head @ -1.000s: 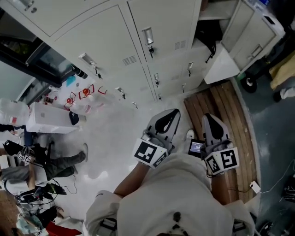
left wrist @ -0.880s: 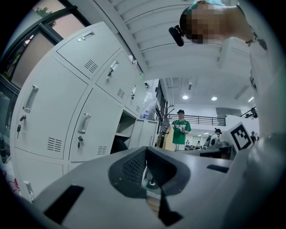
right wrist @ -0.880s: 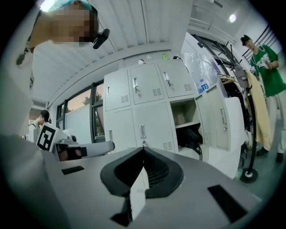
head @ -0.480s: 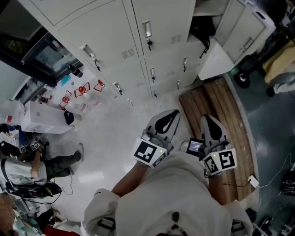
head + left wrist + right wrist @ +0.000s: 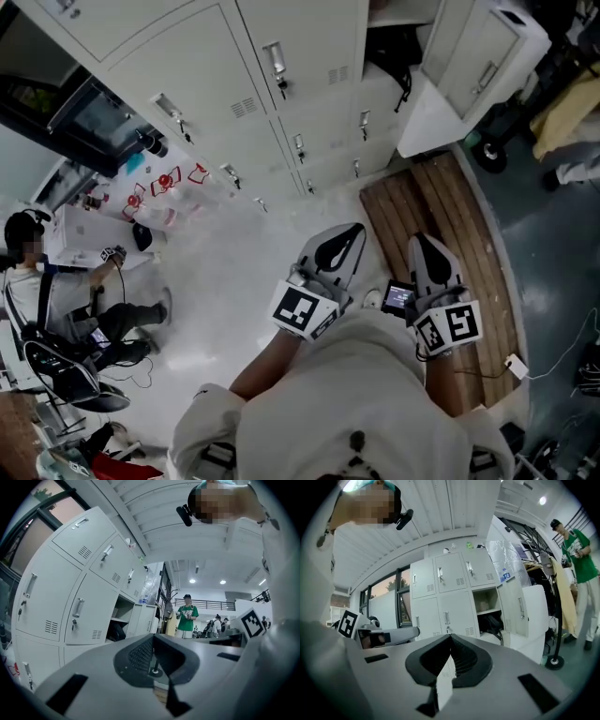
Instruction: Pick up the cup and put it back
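Note:
I cannot make out a cup in any view. Both grippers are held level in front of the person's chest, side by side over the floor. The left gripper [image 5: 358, 229] [image 5: 153, 636] is shut with nothing between its jaws. The right gripper [image 5: 420, 240] [image 5: 450, 636] is also shut and empty. They point toward a bank of pale grey lockers [image 5: 281, 103] [image 5: 450, 581]. One locker stands with its door open [image 5: 473, 56] [image 5: 520, 609]; a dark bag [image 5: 398, 61] [image 5: 492, 623] lies inside on the lower shelf.
A wooden slatted platform [image 5: 441, 202] lies on the floor before the open locker. A seated person [image 5: 56, 300] and a white box [image 5: 94, 244] are at the left. A standing person in a green shirt [image 5: 576, 559] [image 5: 187, 618] is farther off. A wheeled base [image 5: 497, 127] is at upper right.
The whole view has shifted: lockers and wooden platform slid up and left in the head view, and the seated person has come into sight at the left. Both grippers stay shut before the chest.

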Tool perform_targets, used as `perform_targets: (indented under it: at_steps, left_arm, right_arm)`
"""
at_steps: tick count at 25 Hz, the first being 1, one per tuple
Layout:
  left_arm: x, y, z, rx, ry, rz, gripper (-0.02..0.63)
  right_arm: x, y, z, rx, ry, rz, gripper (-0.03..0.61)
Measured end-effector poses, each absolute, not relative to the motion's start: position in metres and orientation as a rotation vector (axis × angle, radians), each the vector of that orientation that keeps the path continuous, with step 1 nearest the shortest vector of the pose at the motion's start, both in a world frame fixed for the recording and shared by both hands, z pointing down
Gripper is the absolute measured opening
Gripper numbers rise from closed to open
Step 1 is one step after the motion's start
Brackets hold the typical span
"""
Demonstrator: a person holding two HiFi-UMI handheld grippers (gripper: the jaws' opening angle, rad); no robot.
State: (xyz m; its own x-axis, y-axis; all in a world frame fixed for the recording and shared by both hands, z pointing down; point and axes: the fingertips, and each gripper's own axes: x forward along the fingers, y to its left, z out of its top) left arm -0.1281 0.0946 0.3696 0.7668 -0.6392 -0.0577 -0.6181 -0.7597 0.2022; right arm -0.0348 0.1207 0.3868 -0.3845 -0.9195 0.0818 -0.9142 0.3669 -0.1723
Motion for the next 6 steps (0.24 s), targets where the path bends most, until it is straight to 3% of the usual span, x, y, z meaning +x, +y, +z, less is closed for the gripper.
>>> perform_targets:
  at_steps: [6]
  left_arm:
    - [-0.094,0.114,0.374,2.766,-1.023,-0.171,0.008]
  right_arm:
    - [0.003,0.138,0.389,-1.714,2.588,-0.302,0.025]
